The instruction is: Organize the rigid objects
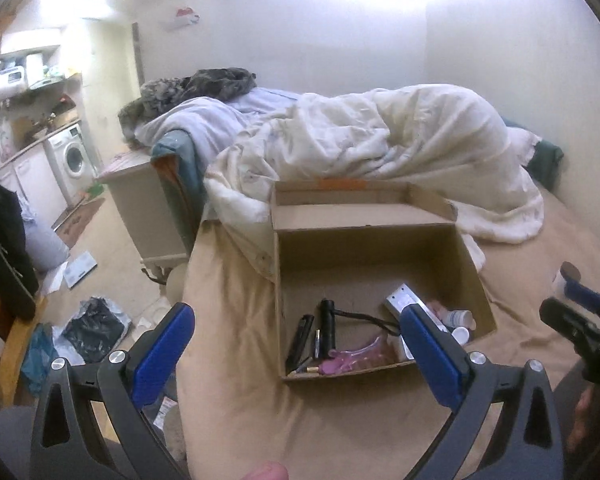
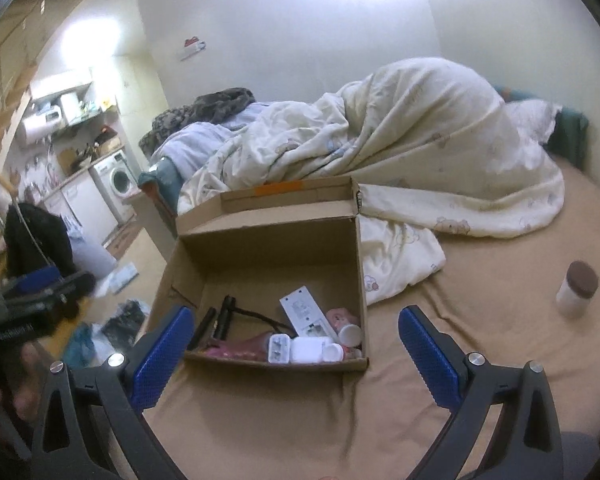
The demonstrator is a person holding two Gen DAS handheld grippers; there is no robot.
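Observation:
An open cardboard box (image 1: 364,248) (image 2: 268,248) sits on the tan bed sheet. Inside lie a black flashlight (image 1: 327,320) (image 2: 224,316), a white remote (image 2: 305,314) (image 1: 404,300), white chargers (image 2: 296,349), small white bottles (image 1: 458,318) and a pink item (image 1: 354,356). A white jar with a brown lid (image 2: 578,286) (image 1: 564,278) stands alone on the sheet to the right of the box. My left gripper (image 1: 296,332) hovers open before the box, holding nothing. My right gripper (image 2: 294,334) is open too, empty, over the box's near edge.
A crumpled white duvet (image 2: 420,148) is heaped behind the box. The bed's left edge drops to a floor littered with bags (image 1: 96,324) and papers. A nightstand (image 1: 148,208) stands by the bed, and a washing machine (image 1: 70,158) is far left.

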